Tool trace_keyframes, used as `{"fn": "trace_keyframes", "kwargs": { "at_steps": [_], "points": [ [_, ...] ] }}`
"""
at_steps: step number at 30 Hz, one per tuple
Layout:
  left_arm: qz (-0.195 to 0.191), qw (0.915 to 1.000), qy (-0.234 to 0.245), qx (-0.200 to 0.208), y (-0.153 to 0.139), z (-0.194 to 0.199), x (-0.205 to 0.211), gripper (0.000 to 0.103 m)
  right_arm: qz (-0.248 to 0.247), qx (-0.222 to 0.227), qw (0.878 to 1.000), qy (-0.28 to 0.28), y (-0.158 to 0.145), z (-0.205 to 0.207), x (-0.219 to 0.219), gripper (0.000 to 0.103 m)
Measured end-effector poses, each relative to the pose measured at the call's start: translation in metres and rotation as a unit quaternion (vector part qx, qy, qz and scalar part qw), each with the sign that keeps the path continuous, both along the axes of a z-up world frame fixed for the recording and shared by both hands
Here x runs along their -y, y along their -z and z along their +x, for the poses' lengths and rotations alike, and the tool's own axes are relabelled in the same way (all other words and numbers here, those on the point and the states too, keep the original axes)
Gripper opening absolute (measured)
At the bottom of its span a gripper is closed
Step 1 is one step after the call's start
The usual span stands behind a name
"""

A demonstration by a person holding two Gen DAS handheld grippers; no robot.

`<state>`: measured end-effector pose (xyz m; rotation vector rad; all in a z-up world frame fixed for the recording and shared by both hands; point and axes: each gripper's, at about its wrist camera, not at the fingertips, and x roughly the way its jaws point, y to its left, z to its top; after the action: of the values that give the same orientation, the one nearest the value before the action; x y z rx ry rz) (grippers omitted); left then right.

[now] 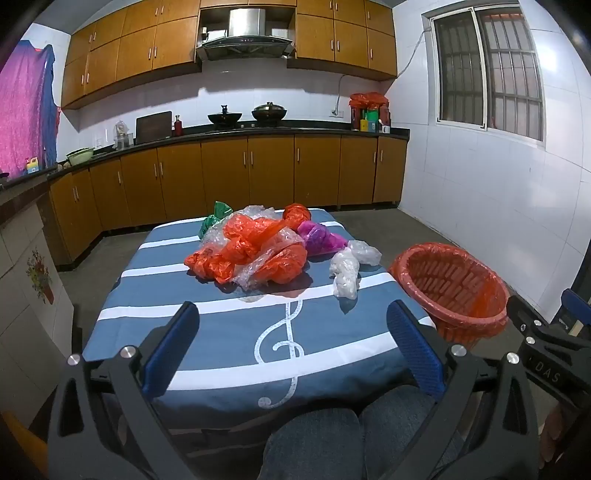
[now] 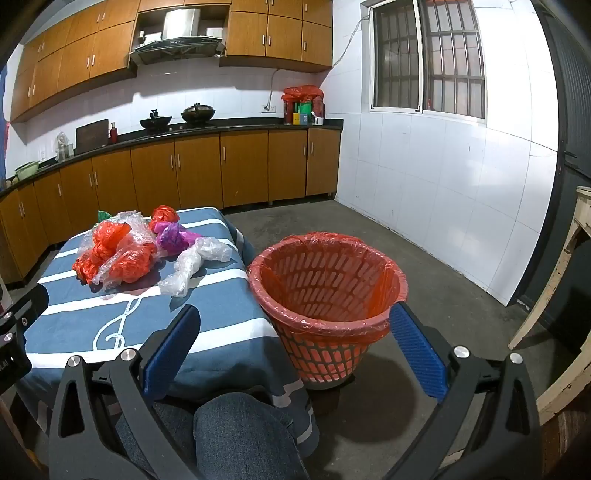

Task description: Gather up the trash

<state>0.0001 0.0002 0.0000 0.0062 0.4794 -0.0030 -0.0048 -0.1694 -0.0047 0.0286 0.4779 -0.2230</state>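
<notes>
Two grippers are held wide open, nothing gripped: left gripper over the striped table, right gripper nearer the basket. Crumpled plastic bags are piled mid-table. The lined orange basket is stood on the floor just beside the table's right edge.

Tiled kitchen with wooden cabinets and a barred window

White-tiled walls enclose a grey concrete floor. Orange-brown upper cabinets and lower cabinets run along the far wall at 12 o'clock, under a black countertop carrying two dark woks. A steel range hood hangs above them. A barred window sits at 2 o'clock. A pink-and-blue cloth hangs at 9 o'clock. Light glares off the tiles.
</notes>
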Motion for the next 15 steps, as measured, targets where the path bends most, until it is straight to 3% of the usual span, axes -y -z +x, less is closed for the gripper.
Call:
{"fn": "trace_keyframes", "kwargs": {
  "at_steps": [15],
  "points": [
    [0.000,1.0000,0.002,-0.001,0.0001,-0.0002,0.0003,0.099,0.000,0.000,1.000,0.000,0.0004,0.0001,0.0002,0.101]
  ]
}}
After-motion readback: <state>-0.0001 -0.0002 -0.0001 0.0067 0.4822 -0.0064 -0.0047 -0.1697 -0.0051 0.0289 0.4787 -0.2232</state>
